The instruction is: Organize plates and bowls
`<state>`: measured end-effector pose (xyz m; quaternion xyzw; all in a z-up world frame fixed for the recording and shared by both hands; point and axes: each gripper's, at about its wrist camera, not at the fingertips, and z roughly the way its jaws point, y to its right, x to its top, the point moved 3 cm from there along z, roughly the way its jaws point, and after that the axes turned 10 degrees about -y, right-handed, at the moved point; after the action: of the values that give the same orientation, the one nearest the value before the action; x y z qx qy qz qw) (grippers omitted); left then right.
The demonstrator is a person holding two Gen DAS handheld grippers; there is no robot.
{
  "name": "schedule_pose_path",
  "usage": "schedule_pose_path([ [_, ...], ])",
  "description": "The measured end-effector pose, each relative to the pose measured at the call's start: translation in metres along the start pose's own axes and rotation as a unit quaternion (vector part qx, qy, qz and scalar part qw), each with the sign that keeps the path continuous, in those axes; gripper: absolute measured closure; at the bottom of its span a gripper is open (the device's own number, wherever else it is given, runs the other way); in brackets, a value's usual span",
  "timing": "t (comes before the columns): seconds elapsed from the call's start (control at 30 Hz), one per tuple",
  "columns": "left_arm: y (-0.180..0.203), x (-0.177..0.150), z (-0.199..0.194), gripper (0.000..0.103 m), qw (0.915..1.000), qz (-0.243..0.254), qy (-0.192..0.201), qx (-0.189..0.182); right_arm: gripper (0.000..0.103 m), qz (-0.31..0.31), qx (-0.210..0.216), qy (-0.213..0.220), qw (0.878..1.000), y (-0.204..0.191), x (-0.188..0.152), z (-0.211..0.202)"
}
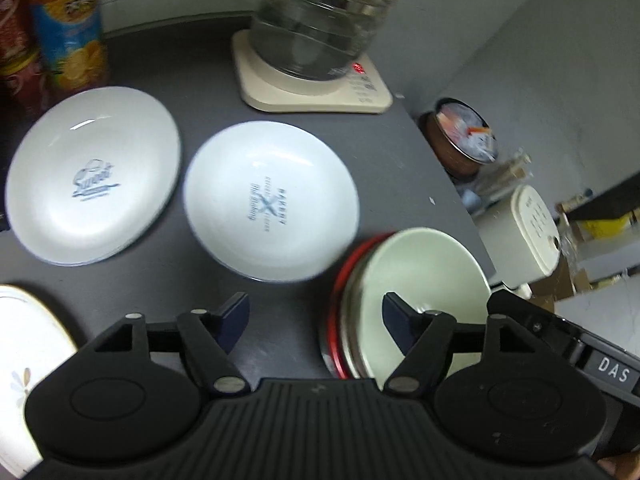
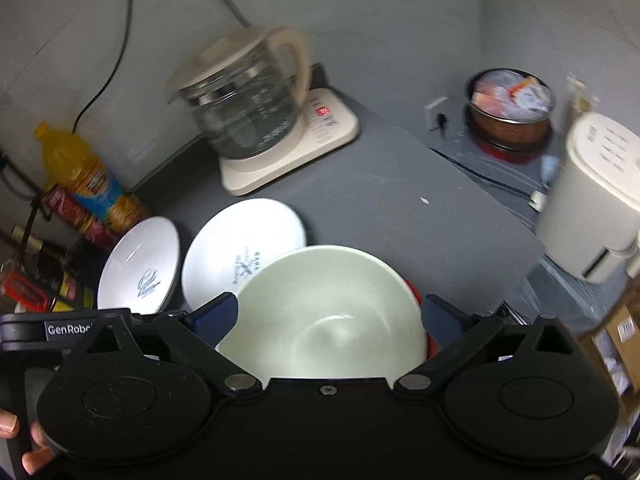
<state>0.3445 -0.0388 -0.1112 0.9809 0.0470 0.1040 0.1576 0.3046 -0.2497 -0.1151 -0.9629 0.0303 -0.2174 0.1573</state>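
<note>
Both tongs gape empty: left tongs point(image 1: 316, 316) and right tongs point(image 2: 326, 316) over green bowl point(image 2: 324, 312) stacked on bench point(image 2: 380, 184).

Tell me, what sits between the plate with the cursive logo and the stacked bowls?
Another white plate, printed with crossed cutlery, lies between the logo plate and the stacked bowls, seen in both views.

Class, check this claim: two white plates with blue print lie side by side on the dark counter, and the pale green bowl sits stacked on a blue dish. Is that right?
Not quite. The pale green bowl sits stacked on a red dish, not a blue one; the left wrist view shows the red rim beneath it. The two white plates with blue print do lie side by side on the dark counter.
</note>
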Motion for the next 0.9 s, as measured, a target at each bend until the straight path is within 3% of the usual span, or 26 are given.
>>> schedule_pose_path([
  [0.17, -0.014, 0.002, -0.01, 0.017, 0.9987, -0.046, 0.012, 0.019, 0.0, -0.05, 0.031, -0.021, 0.998, -0.018, 0.015, 0.01],
  [0.47, -0.034, -0.006, -0.022, 0.014, 0.9896, -0.127, 0.034, 0.058, 0.0, -0.133, 0.074, -0.049, 0.987, -0.042, 0.038, 0.023],
  [0.6, -0.041, -0.017, -0.03, 0.014, 0.9822, -0.168, 0.046, 0.07, 0.0, -0.172, 0.092, -0.063, 0.979, -0.054, 0.043, 0.03],
  [0.9, -0.056, -0.049, -0.045, 0.014, 0.957, -0.261, 0.075, 0.102, 0.0, -0.258, 0.124, -0.091, 0.954, -0.083, 0.045, 0.043],
])
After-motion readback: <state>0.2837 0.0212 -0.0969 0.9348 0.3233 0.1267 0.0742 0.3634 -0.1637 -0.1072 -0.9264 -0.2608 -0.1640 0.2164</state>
